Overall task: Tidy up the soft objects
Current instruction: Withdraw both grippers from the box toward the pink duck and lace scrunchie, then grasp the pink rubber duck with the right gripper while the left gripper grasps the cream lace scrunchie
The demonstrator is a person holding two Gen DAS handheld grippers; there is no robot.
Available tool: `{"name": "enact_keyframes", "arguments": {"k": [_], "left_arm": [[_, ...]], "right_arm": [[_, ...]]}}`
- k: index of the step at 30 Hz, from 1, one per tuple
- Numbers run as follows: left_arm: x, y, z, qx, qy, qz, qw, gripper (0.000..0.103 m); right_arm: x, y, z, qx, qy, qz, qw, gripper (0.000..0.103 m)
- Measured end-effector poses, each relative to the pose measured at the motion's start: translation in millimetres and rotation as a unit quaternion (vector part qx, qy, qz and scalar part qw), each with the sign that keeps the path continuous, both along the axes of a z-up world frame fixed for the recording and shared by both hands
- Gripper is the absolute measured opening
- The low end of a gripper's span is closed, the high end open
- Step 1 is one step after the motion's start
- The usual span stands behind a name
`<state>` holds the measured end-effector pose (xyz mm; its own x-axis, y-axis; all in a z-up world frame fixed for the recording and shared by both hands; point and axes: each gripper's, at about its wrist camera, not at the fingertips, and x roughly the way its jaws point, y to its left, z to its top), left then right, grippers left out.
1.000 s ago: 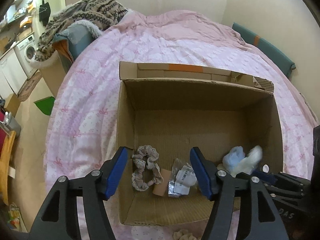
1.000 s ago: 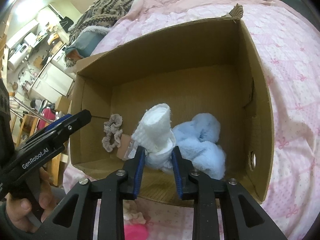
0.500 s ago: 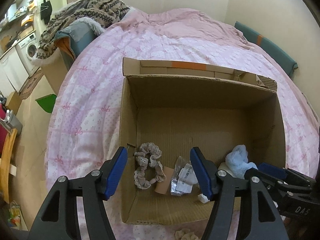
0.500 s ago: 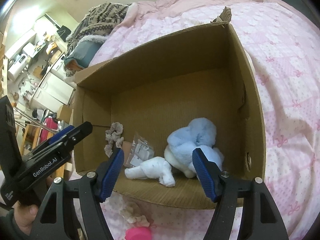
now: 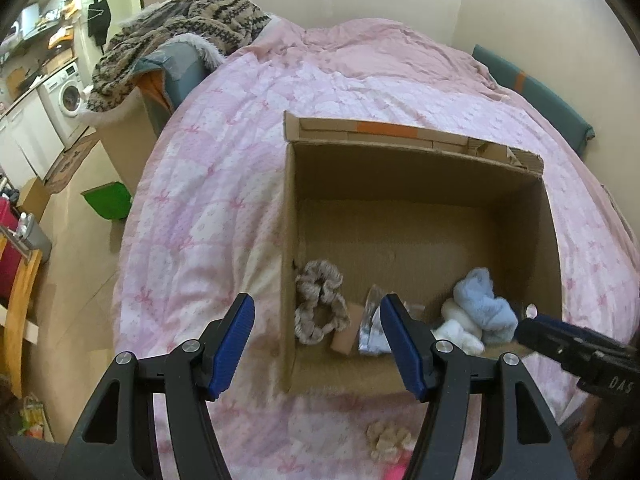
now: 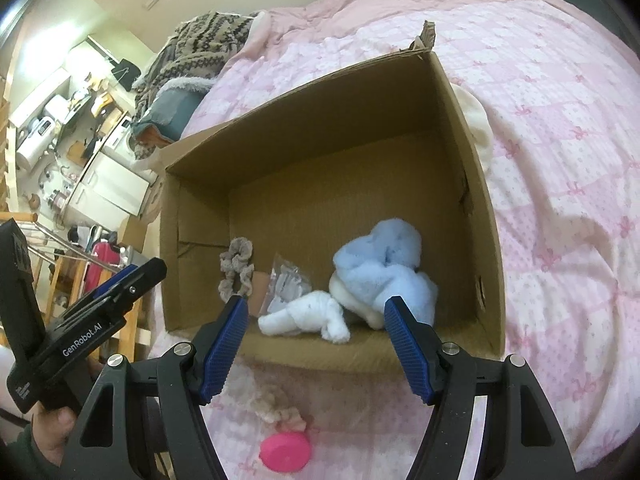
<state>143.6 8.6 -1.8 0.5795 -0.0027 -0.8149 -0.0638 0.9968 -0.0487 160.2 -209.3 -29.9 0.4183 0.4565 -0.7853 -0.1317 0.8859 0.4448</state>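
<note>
An open cardboard box [image 5: 416,160] [image 6: 472,184] stands on the pink bed. Inside lie a beige scrunchie [image 5: 318,306] [image 6: 237,266], a clear plastic packet [image 5: 370,328] [image 6: 286,282], a white fluffy sock [image 6: 306,316] [image 5: 458,334] and a light blue fluffy bundle [image 6: 384,270] [image 5: 486,306]. My left gripper [image 5: 318,346] is open and empty, above the box's near left corner. My right gripper [image 6: 316,344] is open and empty, above the box's near wall, just short of the white sock. A beige scrunchie [image 6: 280,412] [image 5: 388,438] and a pink round object [image 6: 285,450] lie on the bed in front of the box.
The pink quilt [image 5: 224,168] covers the bed around the box. A patterned knit blanket [image 5: 188,20] is heaped on a chair at the far left. The floor, a green bin [image 5: 108,200] and a washing machine [image 5: 66,96] are left of the bed.
My right gripper opened and let go of the white sock, which now lies in the box beside the blue bundle. Both grippers have drawn back towards the box's near edge.
</note>
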Motion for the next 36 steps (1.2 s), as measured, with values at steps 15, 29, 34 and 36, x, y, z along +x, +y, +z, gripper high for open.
{"name": "enact_keyframes", "arguments": {"k": [15,29,34,36], "left_arm": [[-56,11,-4,-0.015,0.020,0.016,0.9995,0.062],[-64,23,-27,-0.042,0.060,0.058,0.9956,0.063],[-61,18,-34,-0.050,0.075,0.054,0.9945,0.063],[-59,15,-35,-0.048,0.077,0.050,0.9946,0.063]], "right_arm": [[-46,-10,0,0.016,0.021,-0.011,1.000,0.075],[-58,29,-41,-0.010,0.105,0.065,0.992,0.075],[-65,66,-71,-0.017,0.163,0.132,0.978,0.075],[-67,78,-79,-0.034,0.167,0.149,0.974,0.075]]}}
